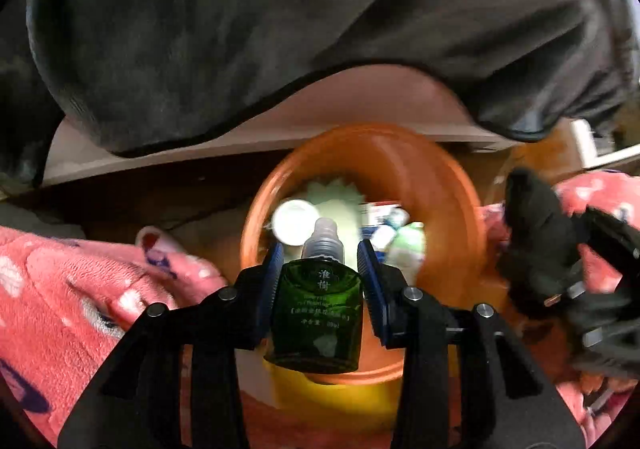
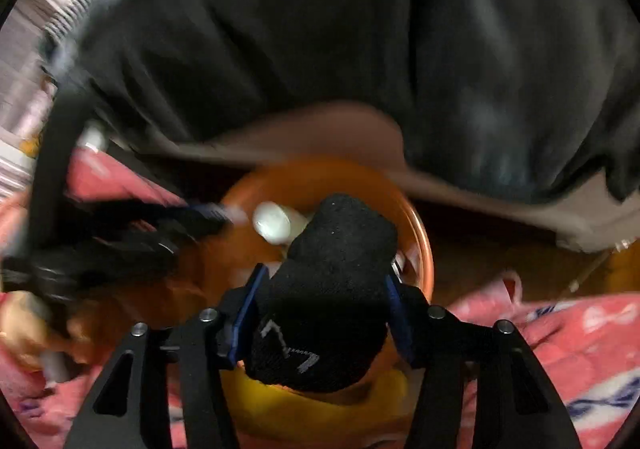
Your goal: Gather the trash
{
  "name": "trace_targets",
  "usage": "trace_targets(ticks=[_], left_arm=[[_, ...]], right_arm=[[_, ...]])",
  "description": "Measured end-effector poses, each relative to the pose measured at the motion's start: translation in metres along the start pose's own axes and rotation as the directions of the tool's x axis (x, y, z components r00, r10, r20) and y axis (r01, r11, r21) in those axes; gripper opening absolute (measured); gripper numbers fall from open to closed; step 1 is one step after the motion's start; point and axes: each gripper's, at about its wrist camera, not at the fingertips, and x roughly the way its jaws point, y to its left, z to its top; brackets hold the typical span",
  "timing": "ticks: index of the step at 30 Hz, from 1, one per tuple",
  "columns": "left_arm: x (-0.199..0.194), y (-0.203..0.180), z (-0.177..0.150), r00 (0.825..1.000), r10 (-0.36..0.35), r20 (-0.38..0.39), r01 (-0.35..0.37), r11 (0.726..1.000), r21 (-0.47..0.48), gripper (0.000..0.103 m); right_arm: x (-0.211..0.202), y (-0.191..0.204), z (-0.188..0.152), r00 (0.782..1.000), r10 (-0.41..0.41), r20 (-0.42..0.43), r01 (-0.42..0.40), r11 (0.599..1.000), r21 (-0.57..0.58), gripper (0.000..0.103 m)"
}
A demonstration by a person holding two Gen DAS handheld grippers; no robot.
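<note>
Drop step: centre each load over the orange bin (image 1: 440,185) directly below before releasing. Left hand-held gripper (image 1: 320,269) narrow, pinching the green bottle (image 1: 318,313). Right hand-held gripper (image 2: 322,301) half spread, black sock (image 2: 328,289) between its pads, looks still held.

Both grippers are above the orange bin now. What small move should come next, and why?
Probably open the left gripper to drop the green bottle: it hangs above the orange bin, which already holds trash. The right gripper holds a black sock there too.
</note>
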Motion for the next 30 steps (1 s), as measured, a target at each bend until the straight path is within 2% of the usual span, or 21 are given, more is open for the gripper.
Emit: trace_targets(ticks=[1,2,4,5,14,20,23,26,29,30], left_arm=[[0.003,0.0,0.0,1.0,0.012,-0.006,-0.012,1.0,-0.002,0.045],[0.007,0.0,0.001,1.0,0.013,-0.016,-0.013,1.0,-0.004,0.057],[0.012,-0.002,0.001,1.0,0.018,-0.026,-0.018,1.0,0.003,0.067],[0.014,-0.004,0.002,0.999,0.021,-0.028,-0.021,1.0,0.011,0.067],[0.014,0.001,-0.012,1.0,0.009,-0.024,-0.009,1.0,-0.006,0.069],[0.006,0.002,-0.014,1.0,0.005,0.01,-0.005,1.0,-0.012,0.069],[-0.008,0.001,-0.015,0.998,0.015,0.068,-0.014,1.0,-0.013,0.069],[-0.034,0.0,-0.016,0.986,0.045,0.158,-0.043,0.999,-0.012,0.069],[-0.069,-0.005,-0.017,0.964,0.083,0.254,-0.085,0.996,-0.002,0.072],[-0.084,-0.008,-0.017,0.95,0.103,0.295,-0.108,0.994,0.0,0.074]], right_arm=[[0.008,-0.002,-0.001,1.0,-0.02,-0.024,0.02,1.0,0.007,0.069],[0.013,-0.003,-0.002,0.999,-0.022,-0.044,0.022,1.0,0.015,0.071],[0.013,-0.006,-0.002,0.999,-0.015,-0.036,0.016,0.999,0.028,0.073],[0.012,-0.007,-0.002,0.999,-0.014,-0.031,0.015,0.999,0.031,0.078],[0.014,-0.013,-0.002,0.999,-0.006,-0.042,0.008,0.998,0.068,0.079],[0.005,-0.013,-0.004,1.0,-0.027,-0.016,0.028,0.997,0.067,0.08],[-0.008,-0.013,-0.003,0.999,-0.038,0.029,0.036,0.997,0.071,0.08],[-0.033,-0.011,0.0,0.992,-0.057,0.108,0.05,0.996,0.072,0.081],[-0.068,-0.006,0.006,0.973,-0.083,0.215,0.069,0.995,0.069,0.083],[-0.082,-0.003,0.009,0.963,-0.091,0.255,0.076,0.995,0.068,0.083]])
